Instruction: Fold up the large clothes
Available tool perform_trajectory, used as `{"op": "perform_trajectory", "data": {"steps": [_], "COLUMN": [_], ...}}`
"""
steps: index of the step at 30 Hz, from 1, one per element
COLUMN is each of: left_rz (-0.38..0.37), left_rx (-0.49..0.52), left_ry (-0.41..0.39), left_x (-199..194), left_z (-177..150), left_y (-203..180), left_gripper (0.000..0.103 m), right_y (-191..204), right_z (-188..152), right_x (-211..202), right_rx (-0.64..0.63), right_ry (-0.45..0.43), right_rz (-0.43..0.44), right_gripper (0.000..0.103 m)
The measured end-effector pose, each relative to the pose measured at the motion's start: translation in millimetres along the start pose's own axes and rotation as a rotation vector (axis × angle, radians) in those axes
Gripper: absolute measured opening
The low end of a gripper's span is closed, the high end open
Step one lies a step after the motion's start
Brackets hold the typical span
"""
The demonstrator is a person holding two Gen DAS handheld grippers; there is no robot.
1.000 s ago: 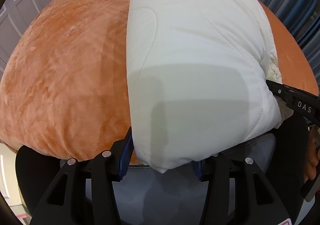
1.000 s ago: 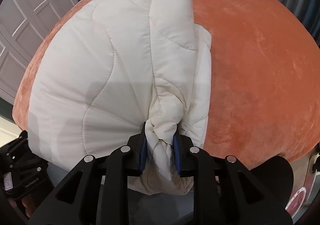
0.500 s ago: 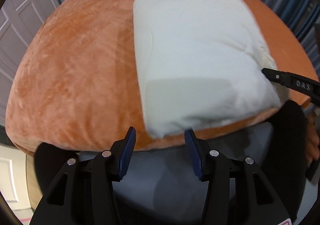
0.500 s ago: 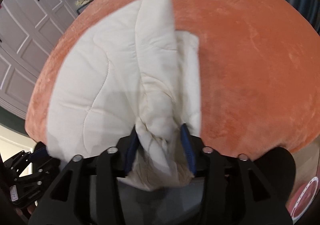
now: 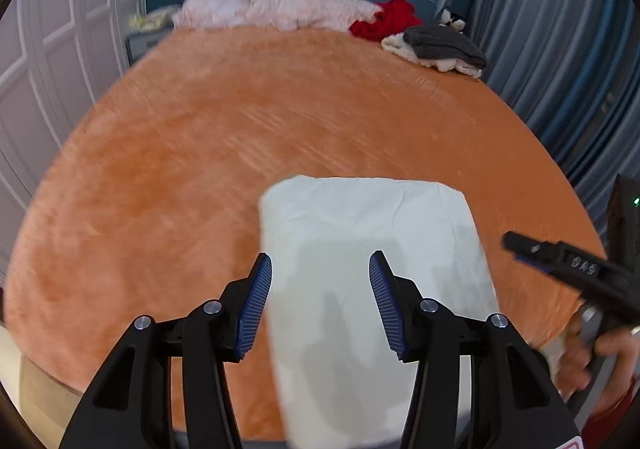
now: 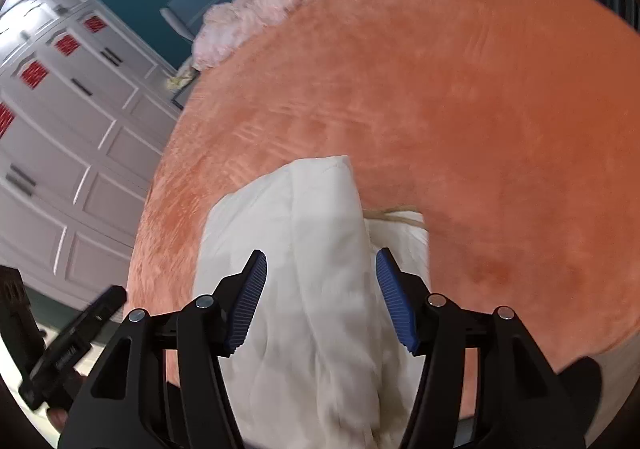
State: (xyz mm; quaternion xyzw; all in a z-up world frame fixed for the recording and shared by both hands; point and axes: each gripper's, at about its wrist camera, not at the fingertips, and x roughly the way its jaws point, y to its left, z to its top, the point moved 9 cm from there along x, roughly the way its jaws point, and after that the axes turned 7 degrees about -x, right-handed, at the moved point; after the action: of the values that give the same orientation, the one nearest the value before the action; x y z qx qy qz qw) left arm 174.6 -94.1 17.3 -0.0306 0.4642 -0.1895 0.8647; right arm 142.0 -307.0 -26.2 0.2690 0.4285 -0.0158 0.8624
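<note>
A folded cream quilted garment (image 5: 372, 249) lies on the orange plush bed (image 5: 240, 137) near its front edge; it also shows in the right wrist view (image 6: 316, 233), where its right side looks bunched. My left gripper (image 5: 320, 297) is open and empty, raised above the garment's near left part. My right gripper (image 6: 320, 297) is open and empty, raised above the garment's right part. The right gripper also shows at the right edge of the left wrist view (image 5: 560, 261). The left gripper shows at the lower left of the right wrist view (image 6: 76, 341).
Pink (image 5: 272, 5), red (image 5: 388, 19) and grey (image 5: 444, 43) clothes are piled at the bed's far end. White wardrobe doors (image 6: 60, 129) stand on the left, a blue-grey curtain (image 5: 560, 49) on the right.
Both grippers have opened, let go of the cream garment and lifted up and back. The garment now lies folded on the bed.
</note>
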Motion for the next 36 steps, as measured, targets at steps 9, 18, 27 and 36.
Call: {"op": "perform_trajectory", "data": {"steps": [9, 18, 27, 36], "left_rz": [0.011, 0.053, 0.142, 0.212], "left_rx": [0.003, 0.066, 0.109, 0.15], "left_ry": [0.08, 0.098, 0.072, 0.046], "left_x": [73, 118, 151, 168], "left_z": [-6, -24, -34, -39], "left_y": [-28, -42, -38, -36], "left_gripper": [0.043, 0.002, 0.0, 0.0], "right_y": [-6, -55, -58, -61], "right_z": [-14, -41, -51, -54], "right_x": [21, 55, 78, 89], "right_rx": [-0.025, 0.011, -0.081, -0.101], "right_ry": [-0.025, 0.043, 0.055, 0.042], "right_rz": [-0.043, -0.164, -0.222, -0.219], "right_gripper": [0.007, 0.01, 0.013, 0.013]}}
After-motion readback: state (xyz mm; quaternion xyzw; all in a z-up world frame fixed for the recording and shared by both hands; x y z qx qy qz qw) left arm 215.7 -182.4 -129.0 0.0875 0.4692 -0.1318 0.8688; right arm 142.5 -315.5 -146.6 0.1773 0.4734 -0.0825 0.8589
